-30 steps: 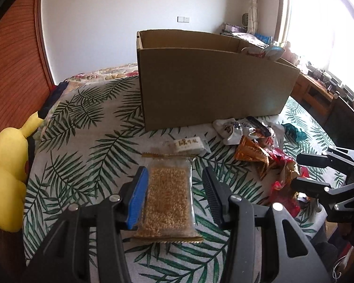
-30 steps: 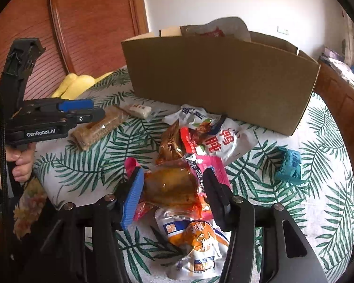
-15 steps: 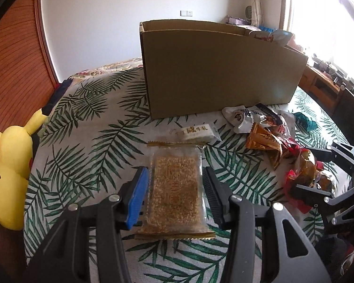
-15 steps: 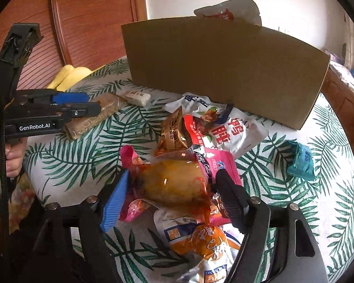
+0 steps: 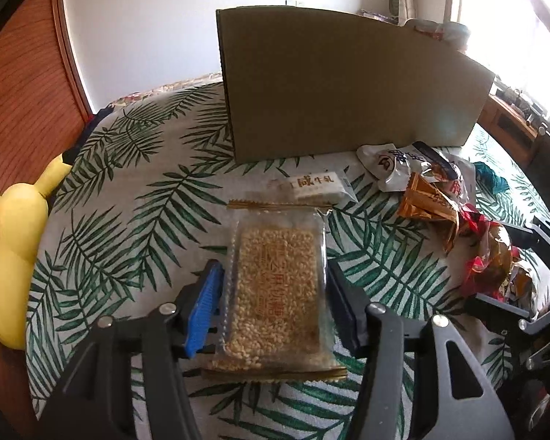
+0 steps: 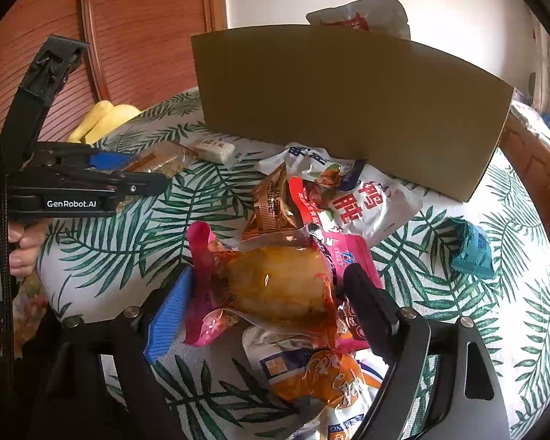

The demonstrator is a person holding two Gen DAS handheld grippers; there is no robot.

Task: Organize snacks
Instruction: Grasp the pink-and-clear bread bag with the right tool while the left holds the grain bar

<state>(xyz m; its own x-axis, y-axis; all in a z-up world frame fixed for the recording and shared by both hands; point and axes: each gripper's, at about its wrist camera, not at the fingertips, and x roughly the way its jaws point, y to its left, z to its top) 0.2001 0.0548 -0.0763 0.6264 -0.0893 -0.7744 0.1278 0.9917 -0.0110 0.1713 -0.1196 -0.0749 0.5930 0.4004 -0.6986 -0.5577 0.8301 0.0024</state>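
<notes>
A clear pack of golden grain bar [image 5: 277,286] lies flat on the leaf-print tablecloth [image 5: 128,220]. My left gripper [image 5: 273,275] straddles it, jaws opening, pads just beside the wrapper's edges. In the right wrist view a clear pack with a yellow-orange snack [image 6: 282,278] lies on top of the snack pile. My right gripper [image 6: 271,275] is around it, jaws opening, and its pads do not press on it. The brown cardboard box [image 5: 348,91] stands behind both, a snack bag [image 6: 363,18] sticking out of its top.
A white bar [image 5: 319,185] lies in front of the box. The pile holds a white bag [image 6: 366,201], a gold pouch [image 6: 271,201] and an orange-white bag [image 6: 322,377]. A teal packet [image 6: 473,249] lies alone at right. A yellow plush toy [image 5: 11,256] sits at the table's left edge.
Both grippers' jaws have widened around their packs, the right one clearly more. The left gripper has sunk closer to the grain bar pack. The packs stay on the table.
</notes>
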